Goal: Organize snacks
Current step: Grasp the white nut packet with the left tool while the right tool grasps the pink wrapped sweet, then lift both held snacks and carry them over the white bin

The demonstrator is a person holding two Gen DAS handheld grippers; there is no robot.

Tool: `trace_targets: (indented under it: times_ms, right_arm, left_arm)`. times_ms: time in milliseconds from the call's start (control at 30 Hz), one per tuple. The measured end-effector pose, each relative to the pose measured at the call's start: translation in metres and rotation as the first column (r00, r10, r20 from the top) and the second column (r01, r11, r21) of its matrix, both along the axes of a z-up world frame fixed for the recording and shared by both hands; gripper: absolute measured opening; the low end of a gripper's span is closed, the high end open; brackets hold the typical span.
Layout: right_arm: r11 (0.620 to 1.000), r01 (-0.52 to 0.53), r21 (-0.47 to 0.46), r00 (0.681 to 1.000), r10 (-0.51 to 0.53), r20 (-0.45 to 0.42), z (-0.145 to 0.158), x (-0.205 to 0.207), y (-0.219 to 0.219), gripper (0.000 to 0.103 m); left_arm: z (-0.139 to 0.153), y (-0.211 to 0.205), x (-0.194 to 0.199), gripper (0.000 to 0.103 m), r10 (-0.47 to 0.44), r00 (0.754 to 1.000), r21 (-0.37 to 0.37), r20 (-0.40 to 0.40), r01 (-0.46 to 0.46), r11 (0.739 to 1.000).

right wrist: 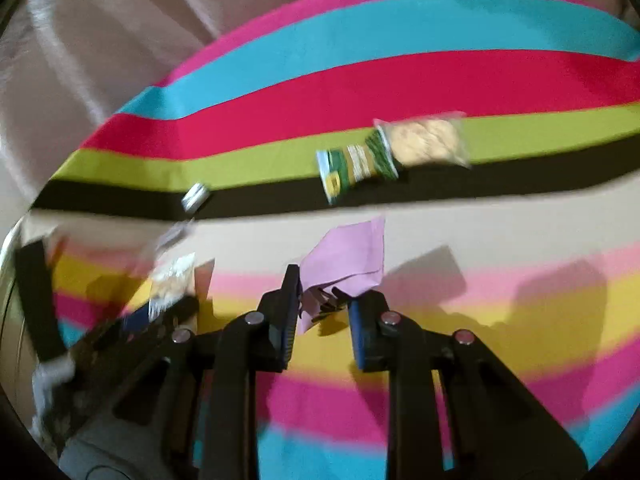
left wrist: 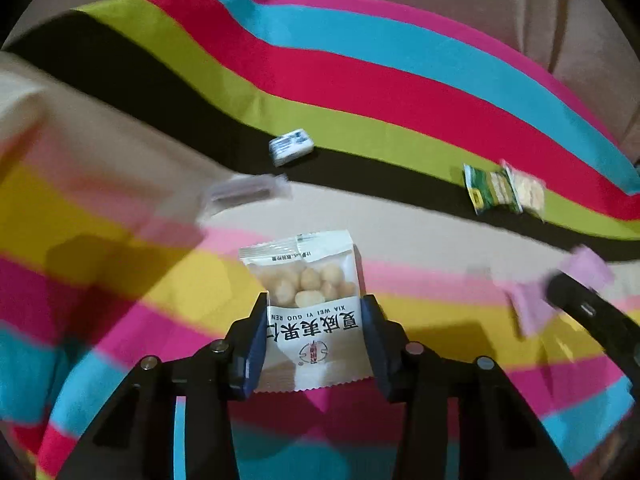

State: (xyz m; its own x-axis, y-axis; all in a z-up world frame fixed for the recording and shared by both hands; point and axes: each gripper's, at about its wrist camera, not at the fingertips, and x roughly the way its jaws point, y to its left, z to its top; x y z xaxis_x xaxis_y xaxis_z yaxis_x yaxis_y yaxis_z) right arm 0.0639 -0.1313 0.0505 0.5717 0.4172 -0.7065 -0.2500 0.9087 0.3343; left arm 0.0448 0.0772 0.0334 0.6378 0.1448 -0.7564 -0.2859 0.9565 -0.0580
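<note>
My left gripper (left wrist: 314, 312) is shut on a white macadamia nut packet (left wrist: 310, 304) and holds it above the striped cloth. My right gripper (right wrist: 324, 296) is shut on a pink packet (right wrist: 348, 260), pinched at its lower corner; it also shows in the left wrist view (left wrist: 532, 308). A small blue-and-white packet (left wrist: 290, 146) lies on the black stripe. A green packet (left wrist: 490, 190) and a clear cracker packet (right wrist: 424, 140) lie side by side on the green stripe. A clear wrapper (left wrist: 244, 194) lies blurred to the left.
The striped cloth (left wrist: 360, 92) covers the surface, with beige fabric (right wrist: 100, 40) behind it. The left gripper and its nut packet (right wrist: 172, 284) show at the left of the right wrist view. A beige blurred object (left wrist: 24, 120) is at far left.
</note>
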Motion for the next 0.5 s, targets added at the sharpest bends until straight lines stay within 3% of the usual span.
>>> trace_targets:
  times_ms: [167,267,500]
  right_arm:
    - [0.998,0.055,-0.001,0.993,-0.055,0.104,0.027,-0.084,-0.041,0.026]
    - [0.996,0.087,-0.001,0.982,-0.086,0.169,0.053,-0.119,-0.055,0.026]
    - [0.988,0.151,-0.021,0.917,-0.132,0.377,0.132,-0.213,-0.086,0.026]
  left_arm:
    - [0.032,-0.015,-0.069,0.044,-0.001,0.992,0.016,0.127,-0.001,1.0]
    - [0.063,-0.033,-0.095,0.044,-0.028,0.974,0.028,0.226,0.022,0.999]
    - [0.142,-0.074,-0.181,0.044,-0.102,0.885,0.076,0.454,0.075,0.994]
